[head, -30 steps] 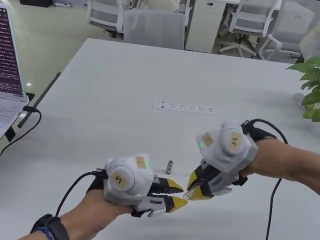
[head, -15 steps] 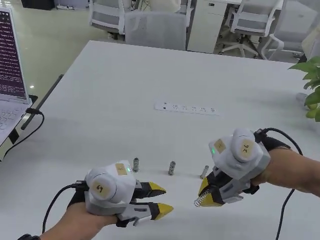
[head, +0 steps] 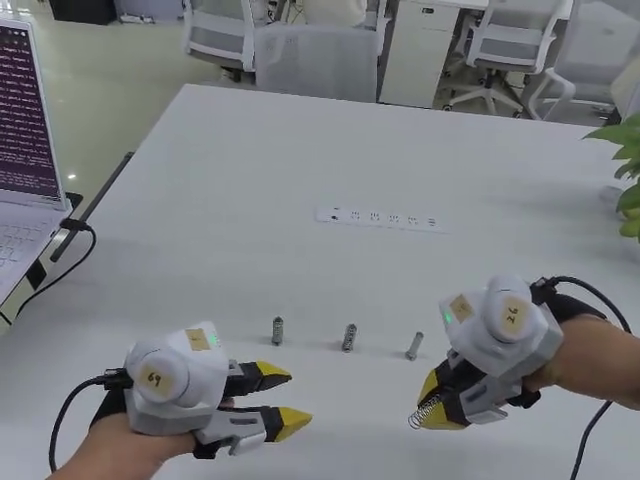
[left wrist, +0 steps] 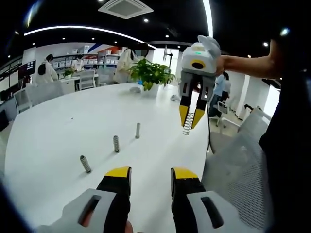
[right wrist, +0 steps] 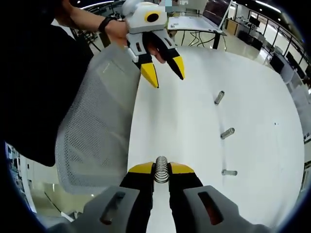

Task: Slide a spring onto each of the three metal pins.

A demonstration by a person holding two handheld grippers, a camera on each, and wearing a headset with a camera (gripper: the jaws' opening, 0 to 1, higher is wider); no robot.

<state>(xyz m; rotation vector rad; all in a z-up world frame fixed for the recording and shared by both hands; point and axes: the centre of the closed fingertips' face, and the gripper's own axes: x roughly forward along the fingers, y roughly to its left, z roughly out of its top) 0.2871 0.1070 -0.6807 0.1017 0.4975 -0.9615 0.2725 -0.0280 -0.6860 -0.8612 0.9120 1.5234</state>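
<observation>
Two grippers that met a second ago are now apart: the left gripper (head: 283,398) hangs empty, jaws spread. The left pin (head: 277,330) and middle pin (head: 349,337) seem already sprung; the right pin (head: 414,346) looks bare. The right gripper (head: 432,405) alone pinches the spring (head: 427,409), ready for it.

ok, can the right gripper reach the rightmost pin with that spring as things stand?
Probably yes: the right gripper, jaws shut on the spring, hovers close to the rightmost pin, open table between them, left gripper well off to the side.
</observation>
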